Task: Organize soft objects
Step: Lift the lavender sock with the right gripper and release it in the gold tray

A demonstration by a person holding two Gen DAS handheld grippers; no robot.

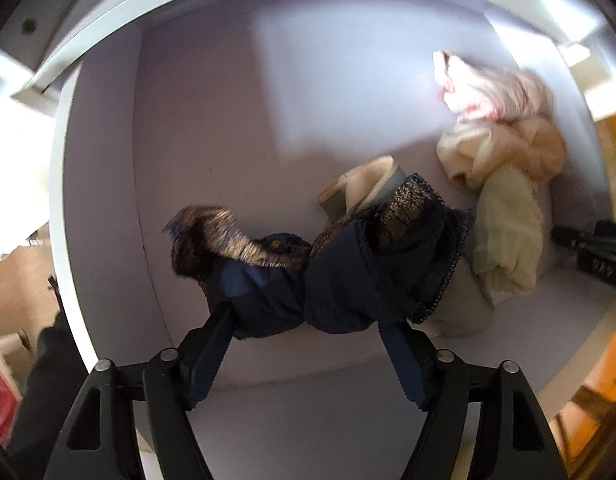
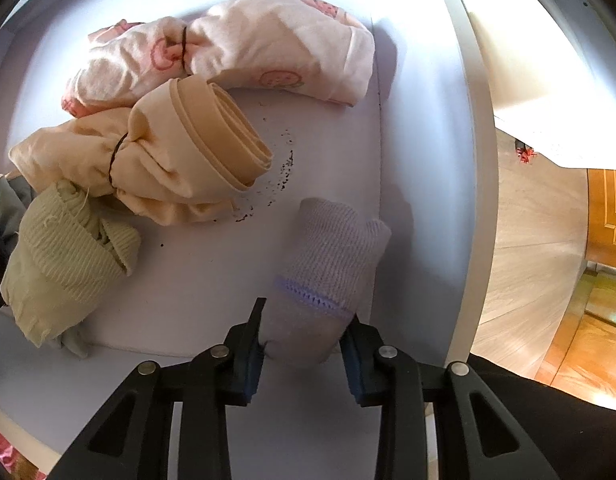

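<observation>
My left hand-held gripper [image 1: 308, 320] points down into a white drawer [image 1: 108, 184], its jaws spread wide around a bundled navy lace garment [image 1: 348, 272], pads pressing both ends. My right hand-held gripper [image 2: 304, 344] pinches a rolled lilac sock [image 2: 332, 264] near the drawer's right wall. Ahead and to the left of it lie a green ribbed bundle [image 2: 64, 264], a peach tied bundle [image 2: 168, 152] and a pink printed bundle [image 2: 268, 48].
</observation>
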